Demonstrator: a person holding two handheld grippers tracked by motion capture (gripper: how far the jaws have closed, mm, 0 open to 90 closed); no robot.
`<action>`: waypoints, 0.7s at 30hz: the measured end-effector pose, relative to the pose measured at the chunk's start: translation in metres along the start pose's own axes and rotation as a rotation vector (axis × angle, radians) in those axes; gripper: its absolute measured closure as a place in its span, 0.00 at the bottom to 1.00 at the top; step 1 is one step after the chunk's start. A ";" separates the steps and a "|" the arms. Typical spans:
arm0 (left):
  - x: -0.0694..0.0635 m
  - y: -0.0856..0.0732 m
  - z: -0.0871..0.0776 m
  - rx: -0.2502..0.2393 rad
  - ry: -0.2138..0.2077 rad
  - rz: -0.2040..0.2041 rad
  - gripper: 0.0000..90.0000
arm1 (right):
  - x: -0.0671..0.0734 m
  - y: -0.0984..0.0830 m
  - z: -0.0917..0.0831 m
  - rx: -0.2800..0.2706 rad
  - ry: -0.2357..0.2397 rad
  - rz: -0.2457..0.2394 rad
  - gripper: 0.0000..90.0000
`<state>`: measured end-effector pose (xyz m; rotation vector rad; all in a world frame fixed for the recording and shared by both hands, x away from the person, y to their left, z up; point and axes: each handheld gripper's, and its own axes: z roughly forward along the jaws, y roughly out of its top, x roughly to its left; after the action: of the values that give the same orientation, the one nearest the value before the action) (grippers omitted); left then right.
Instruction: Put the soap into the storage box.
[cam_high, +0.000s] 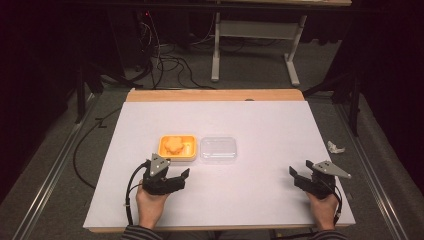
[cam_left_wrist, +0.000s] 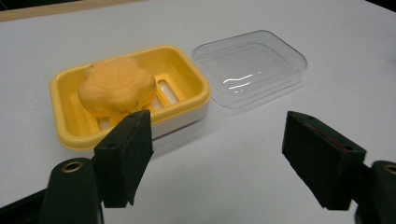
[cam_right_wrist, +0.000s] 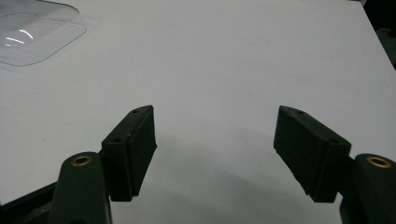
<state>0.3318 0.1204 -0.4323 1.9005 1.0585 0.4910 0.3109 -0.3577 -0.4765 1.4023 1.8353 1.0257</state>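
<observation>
A yellow soap dish sits mid-table with an orange flower-shaped soap lying in it. A clear plastic lid lies flat on the table, touching the dish's right side. My left gripper hovers just in front of the dish, open, nothing between its jaws. My right gripper is near the table's front right, open and empty over bare white surface.
The white table top ends in a wooden strip at the far edge. A crumpled white scrap lies on the floor at the right. Cables and a table frame stand on the floor beyond.
</observation>
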 end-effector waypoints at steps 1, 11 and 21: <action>0.000 0.000 0.001 0.004 0.001 0.002 0.28 | 0.000 0.000 0.000 0.000 -0.001 0.000 0.33; -0.005 -0.007 0.013 0.034 -0.007 0.003 0.28 | 0.000 0.000 0.000 -0.001 0.000 0.003 0.34; -0.010 -0.008 0.022 0.065 -0.013 0.023 0.28 | -0.001 0.000 0.000 -0.003 0.001 -0.003 0.34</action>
<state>0.3369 0.1028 -0.4505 1.9727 1.0565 0.4612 0.3110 -0.3583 -0.4765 1.3978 1.8349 1.0271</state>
